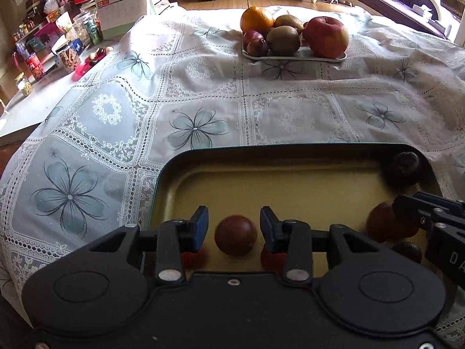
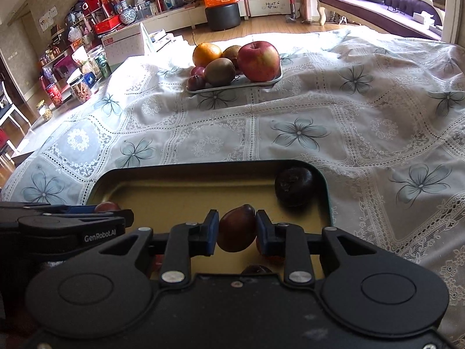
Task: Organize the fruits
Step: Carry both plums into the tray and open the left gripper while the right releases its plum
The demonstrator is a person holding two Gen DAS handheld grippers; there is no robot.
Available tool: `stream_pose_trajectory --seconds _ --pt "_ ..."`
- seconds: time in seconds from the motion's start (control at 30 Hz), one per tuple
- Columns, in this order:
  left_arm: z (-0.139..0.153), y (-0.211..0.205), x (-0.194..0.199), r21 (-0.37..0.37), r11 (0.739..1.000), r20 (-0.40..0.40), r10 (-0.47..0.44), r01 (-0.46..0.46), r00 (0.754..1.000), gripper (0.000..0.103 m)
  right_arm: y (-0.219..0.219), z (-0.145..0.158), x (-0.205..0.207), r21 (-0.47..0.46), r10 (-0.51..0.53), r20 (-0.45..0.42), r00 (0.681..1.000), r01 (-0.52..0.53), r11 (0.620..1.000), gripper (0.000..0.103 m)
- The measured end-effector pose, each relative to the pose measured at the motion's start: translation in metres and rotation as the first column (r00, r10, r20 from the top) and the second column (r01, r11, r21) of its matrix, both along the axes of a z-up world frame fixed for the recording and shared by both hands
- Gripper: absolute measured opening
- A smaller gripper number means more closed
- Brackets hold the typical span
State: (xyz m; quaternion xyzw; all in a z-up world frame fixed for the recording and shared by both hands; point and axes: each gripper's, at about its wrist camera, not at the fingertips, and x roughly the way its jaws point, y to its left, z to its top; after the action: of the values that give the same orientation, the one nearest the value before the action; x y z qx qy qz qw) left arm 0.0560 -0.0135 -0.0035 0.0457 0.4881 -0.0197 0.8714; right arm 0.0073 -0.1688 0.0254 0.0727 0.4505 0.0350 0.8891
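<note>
A dark-rimmed tray with a yellow floor (image 1: 290, 180) (image 2: 180, 195) lies at the near table edge. My left gripper (image 1: 234, 228) is open around a round red-brown fruit (image 1: 236, 235) on the tray floor, its pads apart from it. My right gripper (image 2: 237, 228) is shut on a dark red plum-like fruit (image 2: 237, 228), also visible in the left wrist view (image 1: 380, 222). A dark purple fruit (image 2: 293, 186) (image 1: 405, 171) sits in the tray's far right corner. Small red fruits (image 1: 270, 258) lie under the fingers.
A white plate (image 1: 293, 56) (image 2: 232, 85) at the far side holds an orange (image 1: 256, 19), kiwis (image 1: 283, 39), a large apple (image 1: 327, 36) (image 2: 258, 61) and small plums (image 1: 257, 47). Lace tablecloth (image 1: 203, 93) covers the table. Jars and boxes (image 1: 66, 46) crowd the left.
</note>
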Motion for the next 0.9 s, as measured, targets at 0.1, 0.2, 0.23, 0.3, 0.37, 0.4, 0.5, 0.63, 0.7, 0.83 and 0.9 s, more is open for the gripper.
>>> stream_pose_trajectory --seconds 0.1,0.2,0.23,0.3,0.37,0.4,0.5,0.63,0.7,0.83,0.9 --pt "0.004 0.000 0.000 -0.002 1.000 0.008 -0.001 0.001 1.000 0.049 0.001 0.002 0.001 0.001 0.003 0.007 1.000 -0.003 1.000 0.024" --pt "0.005 0.000 -0.001 -0.001 1.000 0.010 0.002 -0.002 1.000 0.049 0.001 0.003 0.001 0.002 0.004 0.010 1.000 -0.004 1.000 0.024" --pt "0.005 0.001 -0.001 -0.003 1.000 0.010 0.004 -0.004 1.000 0.049 0.001 0.003 0.001 0.002 0.006 0.009 1.000 -0.006 1.000 0.024" --pt "0.004 0.002 -0.003 -0.008 1.000 0.006 0.007 -0.007 1.000 0.049 0.002 0.002 0.000 0.001 0.011 0.006 1.000 -0.011 1.000 0.024" --pt "0.005 0.003 -0.005 -0.013 1.000 0.002 0.012 -0.012 1.000 0.049 0.003 0.001 -0.001 -0.003 0.015 0.002 1.000 -0.015 1.000 0.024" --pt "0.005 0.003 -0.007 -0.014 1.000 0.004 0.012 -0.012 1.000 0.049 0.004 0.001 -0.001 -0.004 0.017 -0.001 1.000 -0.017 1.000 0.024" --pt "0.008 0.002 -0.014 -0.007 1.000 0.019 0.013 -0.013 1.000 0.049 0.004 0.000 -0.002 -0.009 0.021 -0.007 1.000 -0.021 1.000 0.024" --pt "0.013 0.003 -0.023 -0.010 1.000 0.036 0.012 -0.011 0.999 0.049 0.004 0.001 -0.006 -0.022 0.019 -0.010 1.000 -0.019 1.000 0.024" --pt "0.016 0.003 -0.026 -0.013 1.000 0.042 0.009 -0.008 0.999 0.049 0.002 0.002 -0.008 -0.027 0.015 -0.013 1.000 -0.016 1.000 0.024" --pt "0.018 0.002 -0.031 -0.014 1.000 0.051 0.005 -0.004 0.999 0.049 -0.003 0.004 -0.011 -0.045 0.007 -0.016 1.000 -0.007 0.999 0.024" --pt "0.018 0.002 -0.032 -0.019 1.000 0.049 0.005 -0.004 0.999 0.049 -0.007 0.004 -0.012 -0.055 0.000 -0.018 1.000 -0.001 0.998 0.024"
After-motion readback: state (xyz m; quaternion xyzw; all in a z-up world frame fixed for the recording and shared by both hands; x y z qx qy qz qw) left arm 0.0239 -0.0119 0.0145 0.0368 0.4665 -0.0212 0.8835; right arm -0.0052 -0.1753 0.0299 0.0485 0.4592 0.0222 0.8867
